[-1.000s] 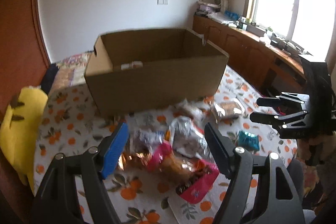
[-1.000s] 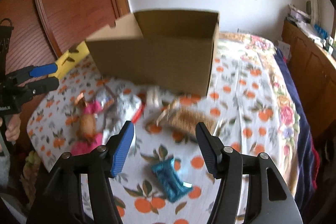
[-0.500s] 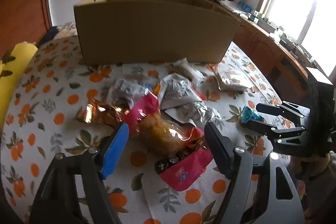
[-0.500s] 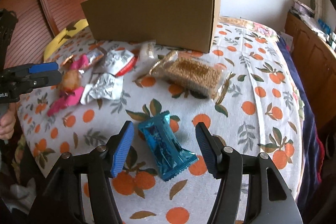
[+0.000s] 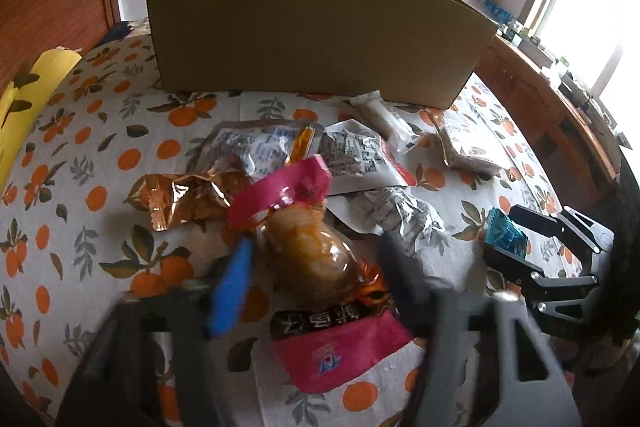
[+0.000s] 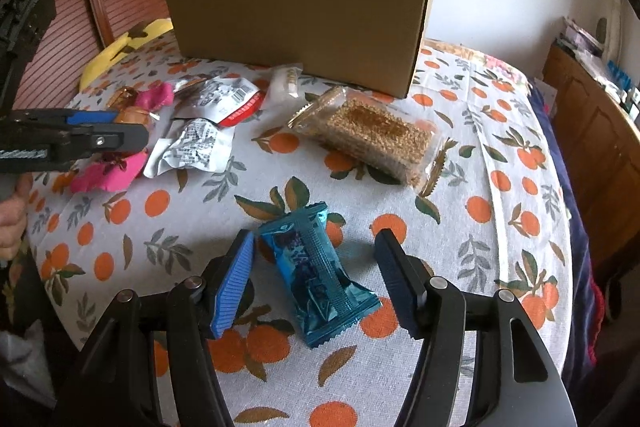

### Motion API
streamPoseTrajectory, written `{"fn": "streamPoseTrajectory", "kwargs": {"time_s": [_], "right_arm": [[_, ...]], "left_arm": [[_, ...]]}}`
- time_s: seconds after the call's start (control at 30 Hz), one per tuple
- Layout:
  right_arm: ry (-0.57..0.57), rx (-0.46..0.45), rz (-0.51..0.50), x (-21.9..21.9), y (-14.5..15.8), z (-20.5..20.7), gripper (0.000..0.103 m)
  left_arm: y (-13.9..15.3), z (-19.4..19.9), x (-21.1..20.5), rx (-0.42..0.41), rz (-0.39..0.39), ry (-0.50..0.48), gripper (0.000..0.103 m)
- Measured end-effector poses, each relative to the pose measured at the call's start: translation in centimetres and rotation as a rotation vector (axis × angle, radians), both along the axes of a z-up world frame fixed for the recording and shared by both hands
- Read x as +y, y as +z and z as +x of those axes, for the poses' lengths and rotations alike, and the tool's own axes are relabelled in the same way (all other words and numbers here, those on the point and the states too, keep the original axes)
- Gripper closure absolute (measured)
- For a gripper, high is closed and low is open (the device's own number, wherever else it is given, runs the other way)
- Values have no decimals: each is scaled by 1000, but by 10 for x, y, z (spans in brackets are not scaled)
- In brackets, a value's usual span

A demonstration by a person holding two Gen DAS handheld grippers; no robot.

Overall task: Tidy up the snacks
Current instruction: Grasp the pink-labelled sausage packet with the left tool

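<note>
Our left tongs (image 5: 316,267), lower than a second ago, are closing around a crinkly pink-ended pouch (image 5: 308,251) of orange lumps, pads not yet pressing. Our right tongs (image 6: 316,267) gape over a glossy teal wrapper (image 6: 316,271) on the orange-print table (image 6: 460,227). The cardboard box (image 6: 296,23) hides its contents.

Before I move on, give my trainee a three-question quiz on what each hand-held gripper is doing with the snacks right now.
1. True or false: the blue packet lies between the fingers of the right hand-held gripper.
2. Which snack are the closing jaws of the left hand-held gripper around: A silver pouch, B pink bag, C cereal bar?
3. What stands behind the snacks?

Key: 1 true, still unpinched; 2 B; 3 a cardboard box.
</note>
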State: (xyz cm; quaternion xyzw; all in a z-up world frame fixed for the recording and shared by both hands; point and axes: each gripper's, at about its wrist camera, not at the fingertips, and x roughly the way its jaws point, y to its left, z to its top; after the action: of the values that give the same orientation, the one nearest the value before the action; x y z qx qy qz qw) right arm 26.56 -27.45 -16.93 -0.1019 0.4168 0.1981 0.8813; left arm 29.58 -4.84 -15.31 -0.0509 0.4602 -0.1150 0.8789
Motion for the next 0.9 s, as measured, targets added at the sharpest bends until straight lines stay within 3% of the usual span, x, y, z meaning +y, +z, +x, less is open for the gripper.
{"fn": "streamPoseTrajectory", "kwargs": {"time_s": [0.43,0.6,0.9], "right_arm": [[8,-2,-3,1,0,-1,38],[9,-1,-1,2,0,-2,39],[-1,-21,-37,4,2,-10,56]], "left_arm": [[-9,3,-7,-1,86,-13,56],[-8,-5,-7,-29,63,-28,63],[20,-30,-13,-126,35,-74,63]]}}
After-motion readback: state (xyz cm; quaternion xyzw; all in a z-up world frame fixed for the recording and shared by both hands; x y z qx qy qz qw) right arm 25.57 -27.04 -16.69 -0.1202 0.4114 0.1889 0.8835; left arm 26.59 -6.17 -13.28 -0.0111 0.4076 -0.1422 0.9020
